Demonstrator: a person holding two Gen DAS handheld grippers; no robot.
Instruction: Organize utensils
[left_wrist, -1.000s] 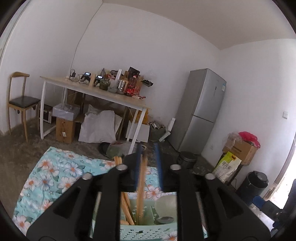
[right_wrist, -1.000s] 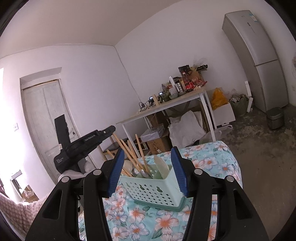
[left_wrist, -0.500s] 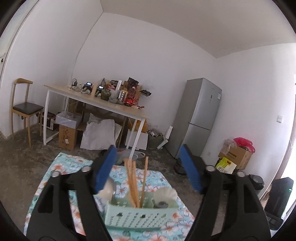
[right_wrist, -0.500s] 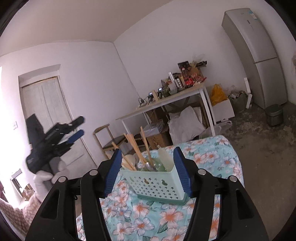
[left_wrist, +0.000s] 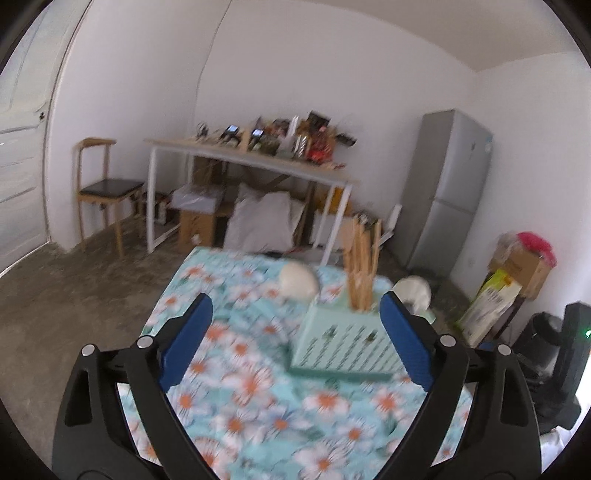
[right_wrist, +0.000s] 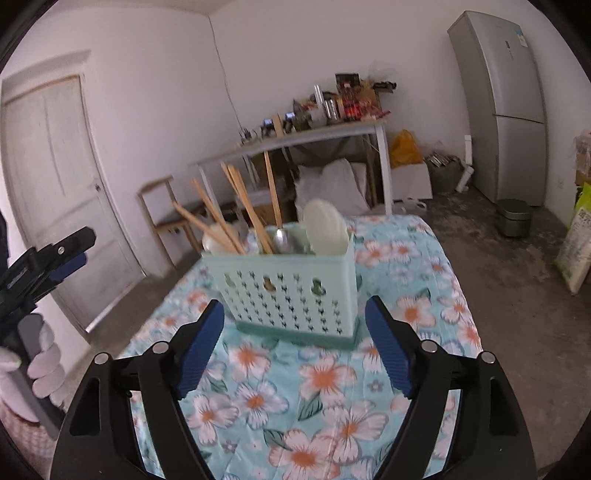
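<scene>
**Both grippers empty, caddy straight ahead of the right one**

Going left to right, we see our left gripper (left_wrist: 295, 343) with its blue-padded jaws opening wide and nothing between them; the perforated mint-green plastic utensil caddy (left_wrist: 341, 349) sits off to its right, close by the right finger. Our right gripper (right_wrist: 295, 343) also has its jaws opening, empty, and the caddy (right_wrist: 291, 291) stands squarely ahead of them on the flower-printed turquoise tablecloth (right_wrist: 325, 398), its long side facing us. Wooden chopsticks (right_wrist: 236, 210), a steel spoon (right_wrist: 286, 240) and white ladles (right_wrist: 325, 229) stand upright or leaning inside. We judge the right hand better placed for any next touch.
</scene>
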